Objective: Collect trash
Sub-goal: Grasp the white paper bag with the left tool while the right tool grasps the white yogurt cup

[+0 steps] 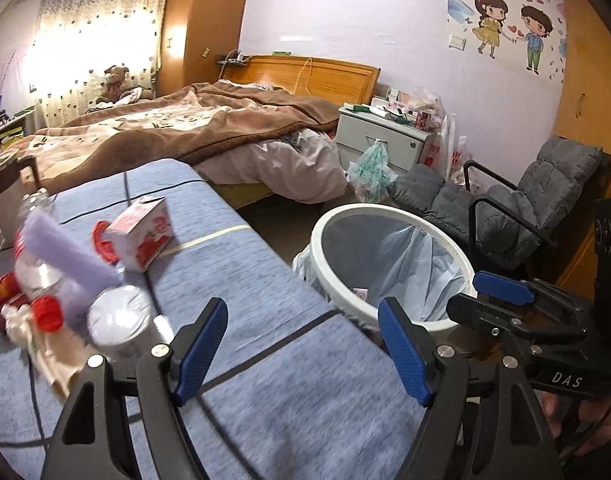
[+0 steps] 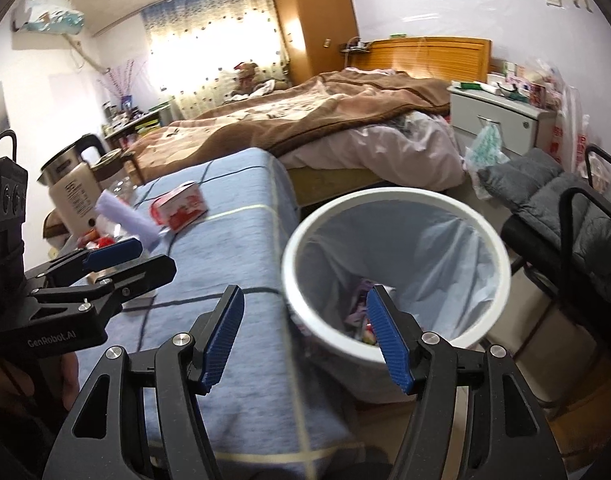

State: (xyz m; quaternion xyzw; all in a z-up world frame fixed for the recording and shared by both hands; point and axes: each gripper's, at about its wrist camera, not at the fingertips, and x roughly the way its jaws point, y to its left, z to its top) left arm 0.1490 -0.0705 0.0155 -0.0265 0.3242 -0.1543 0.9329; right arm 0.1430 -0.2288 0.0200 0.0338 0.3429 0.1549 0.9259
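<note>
A white trash bin (image 1: pixel 389 216) (image 2: pixel 389 200) with a pale blue liner stands on the floor beside a blue-covered table (image 1: pixel 265 280) (image 2: pixel 233 240). Some wrappers lie at its bottom (image 2: pixel 361 316). On the table lie a red-and-white carton (image 1: pixel 143 236) (image 2: pixel 181 208), a purple sponge-like block (image 1: pixel 65 252) (image 2: pixel 129 220), a clear plastic bottle (image 1: pixel 117 316), red caps (image 1: pixel 47 312) and crumpled paper (image 1: pixel 53 356). My left gripper (image 1: pixel 301 344) is open and empty over the table's edge. My right gripper (image 2: pixel 303 336) is open and empty over the bin's near rim.
A bed (image 1: pixel 185 132) with a brown blanket lies behind the table. A grey cushioned chair (image 1: pixel 525 208) stands right of the bin. A white nightstand (image 1: pixel 389 136) with bags sits by the wall. A kettle (image 2: pixel 73 188) stands at the table's far left.
</note>
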